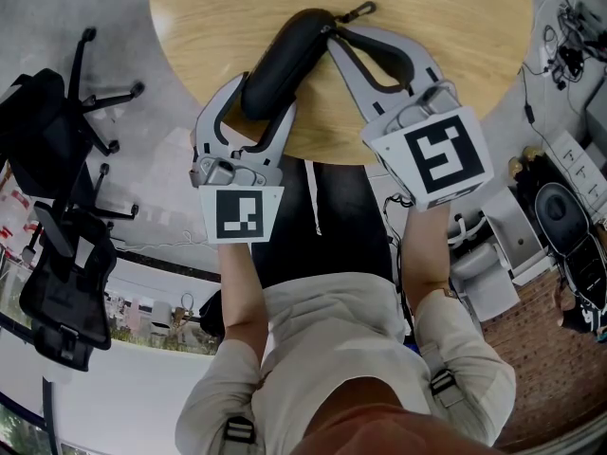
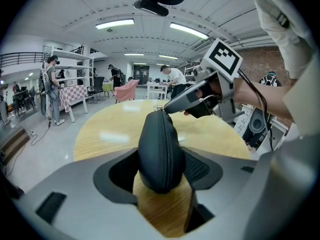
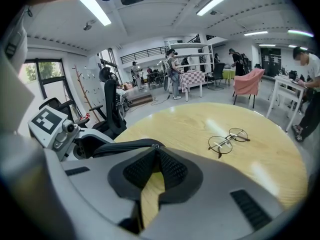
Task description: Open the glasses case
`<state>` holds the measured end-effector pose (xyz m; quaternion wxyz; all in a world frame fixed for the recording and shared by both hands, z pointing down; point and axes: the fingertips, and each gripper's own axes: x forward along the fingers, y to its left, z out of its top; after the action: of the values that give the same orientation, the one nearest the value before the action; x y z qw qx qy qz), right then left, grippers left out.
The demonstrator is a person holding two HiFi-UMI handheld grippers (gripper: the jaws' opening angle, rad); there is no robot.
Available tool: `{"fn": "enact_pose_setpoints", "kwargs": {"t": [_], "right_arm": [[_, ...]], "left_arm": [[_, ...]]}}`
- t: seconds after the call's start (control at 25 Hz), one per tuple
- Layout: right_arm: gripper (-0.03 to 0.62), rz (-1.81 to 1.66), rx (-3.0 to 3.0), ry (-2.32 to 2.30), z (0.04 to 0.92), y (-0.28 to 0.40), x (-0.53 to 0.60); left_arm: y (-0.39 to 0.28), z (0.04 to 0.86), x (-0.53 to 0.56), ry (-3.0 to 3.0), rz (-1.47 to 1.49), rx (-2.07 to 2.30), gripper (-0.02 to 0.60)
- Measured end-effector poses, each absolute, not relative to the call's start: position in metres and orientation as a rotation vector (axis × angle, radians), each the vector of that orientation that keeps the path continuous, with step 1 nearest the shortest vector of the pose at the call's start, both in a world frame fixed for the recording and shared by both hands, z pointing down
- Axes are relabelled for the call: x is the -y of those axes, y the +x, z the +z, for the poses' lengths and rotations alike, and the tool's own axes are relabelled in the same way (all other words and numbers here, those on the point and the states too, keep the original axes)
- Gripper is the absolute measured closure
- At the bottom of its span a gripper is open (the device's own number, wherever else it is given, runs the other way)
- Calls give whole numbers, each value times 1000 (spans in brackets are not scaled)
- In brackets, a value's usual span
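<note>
A black zipped glasses case [image 1: 285,60] lies on the round wooden table [image 1: 455,27], near its front edge. My left gripper [image 1: 254,112] is shut on the case's near end, one pad on each side of the case [image 2: 160,151]. My right gripper [image 1: 330,34] comes in from the right, and its tips are pinched together at the case's far end. There they hold the small metal zipper pull [image 3: 153,146]. The left gripper view shows the right gripper [image 2: 167,109] at the top of the zip line. A small clip [image 1: 358,11] sticks out from the case's far end.
A pair of round wire glasses [image 3: 227,140] lies on the table beyond the case. Black office chairs [image 1: 57,159] stand on the floor to the left. Equipment and cables [image 1: 560,207] crowd the floor to the right. People stand at tables and shelves far across the room.
</note>
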<state>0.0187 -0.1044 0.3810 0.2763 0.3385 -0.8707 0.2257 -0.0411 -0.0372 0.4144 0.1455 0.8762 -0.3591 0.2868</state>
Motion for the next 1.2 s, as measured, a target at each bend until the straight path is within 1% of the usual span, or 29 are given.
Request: {"fn": "enact_pose_setpoints", "kwargs": {"t": [0.36, 1.2], "right_arm": [[553, 664, 2338, 920, 383, 23, 111], [553, 662, 2259, 969, 408, 37, 124]], "left_arm": [[-41, 415, 38, 2509, 810, 1046, 301], [-39, 415, 38, 2493, 797, 1053, 301]]}}
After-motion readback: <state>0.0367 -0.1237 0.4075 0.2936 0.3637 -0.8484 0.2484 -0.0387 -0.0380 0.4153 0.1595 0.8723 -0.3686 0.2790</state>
